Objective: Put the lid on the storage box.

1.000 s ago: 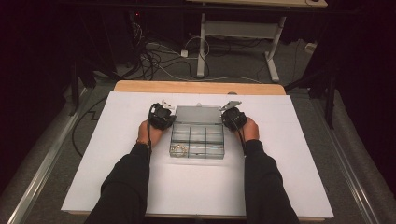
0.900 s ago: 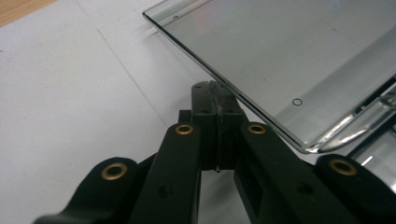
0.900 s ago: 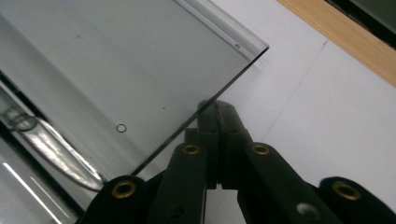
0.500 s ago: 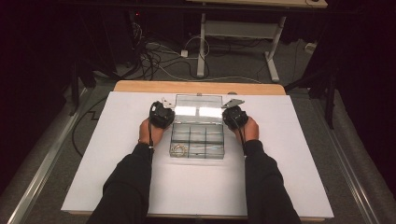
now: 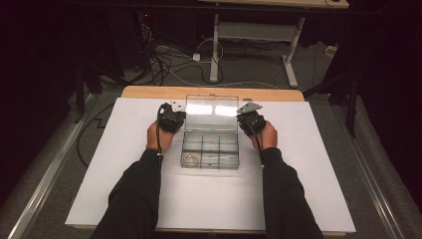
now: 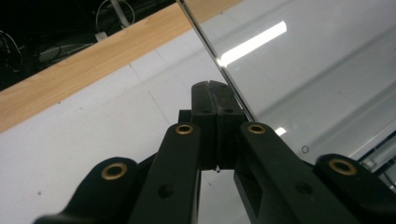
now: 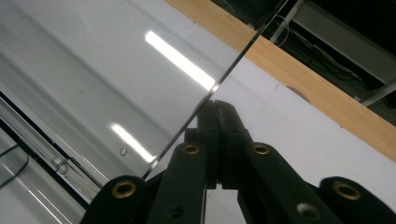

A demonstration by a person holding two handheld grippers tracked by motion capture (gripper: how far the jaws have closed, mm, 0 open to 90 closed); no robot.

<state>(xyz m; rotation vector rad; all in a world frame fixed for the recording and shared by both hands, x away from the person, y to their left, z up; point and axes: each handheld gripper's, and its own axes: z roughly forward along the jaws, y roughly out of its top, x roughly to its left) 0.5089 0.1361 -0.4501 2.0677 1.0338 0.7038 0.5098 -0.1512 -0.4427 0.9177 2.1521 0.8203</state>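
The clear box's lid (image 5: 211,106) now stands higher than 1 second ago; left gripper (image 6: 211,88) and right gripper (image 7: 215,108), jaws together, press its side edges.

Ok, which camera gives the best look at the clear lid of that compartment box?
The high view: it shows the whole clear lid standing open above the box. The left gripper view and right gripper view each show just a glossy panel and one side edge.

Both forearms stretched forward — left gripper (image 5: 175,116) jaws pressed together, right gripper (image 5: 247,118) likewise.
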